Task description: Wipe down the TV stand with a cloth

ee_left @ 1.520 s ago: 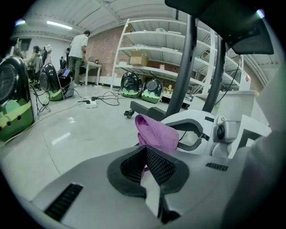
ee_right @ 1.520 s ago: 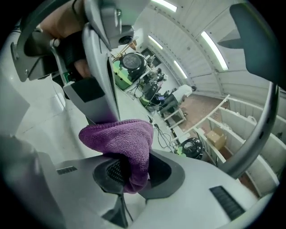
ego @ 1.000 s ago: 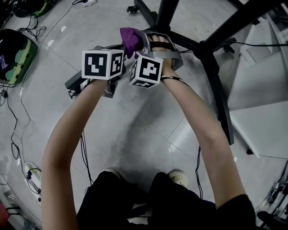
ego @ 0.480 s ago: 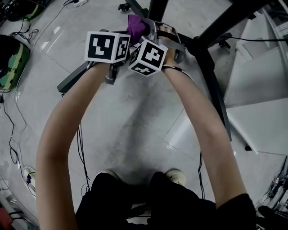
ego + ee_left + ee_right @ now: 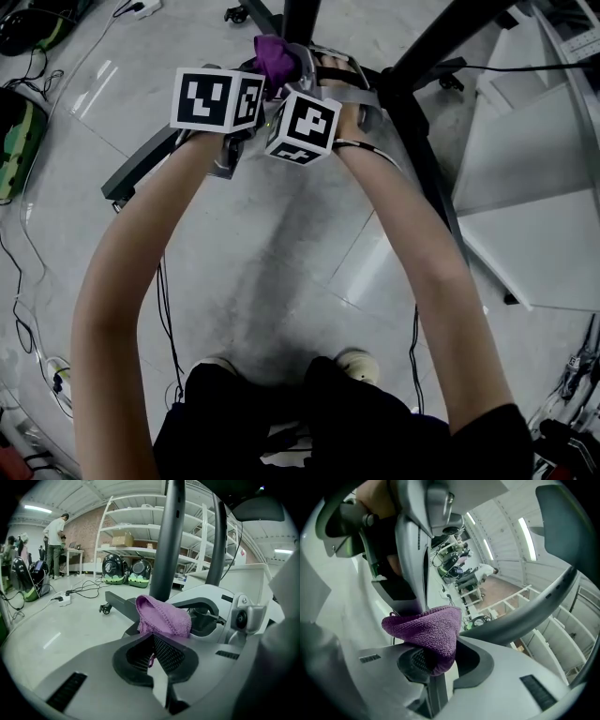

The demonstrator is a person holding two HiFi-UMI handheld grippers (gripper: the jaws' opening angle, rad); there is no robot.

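The purple cloth (image 5: 275, 58) is bunched between my two grippers, which are pressed close together just above the black TV stand's base (image 5: 141, 164). My left gripper (image 5: 246, 89) is shut, with a corner of the cloth (image 5: 164, 617) pinched in its jaws. My right gripper (image 5: 292, 75) is shut on the same cloth (image 5: 429, 630), which drapes over its jaws. The stand's dark post (image 5: 166, 536) rises right behind the cloth. A leg with a caster (image 5: 115, 603) runs left along the floor.
Another stand leg (image 5: 427, 178) stretches back on the right, next to white panels (image 5: 534, 187). Cables (image 5: 23, 281) trail over the grey floor at left. White shelving (image 5: 140, 531), helmets and a standing person (image 5: 56, 531) are far behind.
Both grippers, still together with the cloth, have crept slightly forward toward the stand's post. The grip on the cloth looks the same.
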